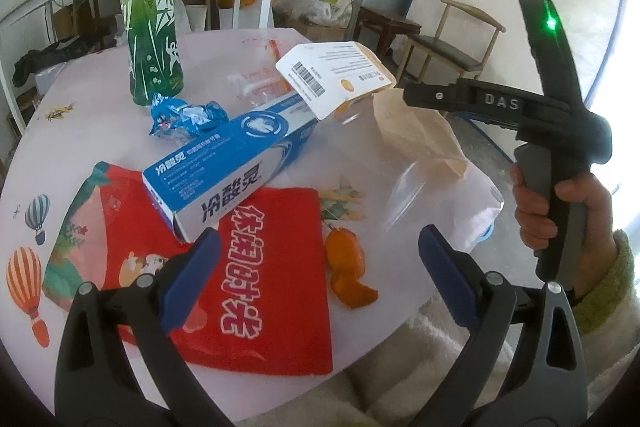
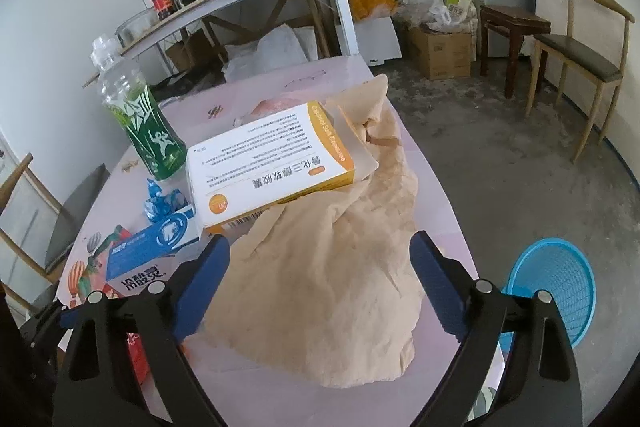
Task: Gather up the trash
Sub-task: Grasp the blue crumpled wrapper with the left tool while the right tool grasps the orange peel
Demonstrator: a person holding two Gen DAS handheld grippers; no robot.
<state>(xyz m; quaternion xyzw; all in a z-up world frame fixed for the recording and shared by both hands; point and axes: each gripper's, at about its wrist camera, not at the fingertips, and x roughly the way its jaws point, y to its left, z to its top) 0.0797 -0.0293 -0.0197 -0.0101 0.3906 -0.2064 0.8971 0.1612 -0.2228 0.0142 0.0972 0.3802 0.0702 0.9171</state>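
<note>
My left gripper (image 1: 320,247) hangs open over a red snack bag (image 1: 276,267) and a piece of orange peel (image 1: 348,267) without touching them. A blue toothpaste box (image 1: 224,167) lies just past its left finger. Behind it are a crumpled blue wrapper (image 1: 184,117), a green bottle (image 1: 154,39) and a white-and-orange medicine box (image 1: 332,75). My right gripper (image 2: 320,247) is open, its blue pads on either side of a crumpled beige paper (image 2: 320,287). The medicine box (image 2: 268,163) rests on the paper's far end.
A blue mesh basket (image 2: 560,287) stands on the floor to the right of the table edge. A clear plastic bag (image 1: 440,195) lies near that edge. A person's hand (image 1: 560,211) grips the right tool's handle. Chairs (image 2: 580,59), a stool and a cluttered shelf stand behind.
</note>
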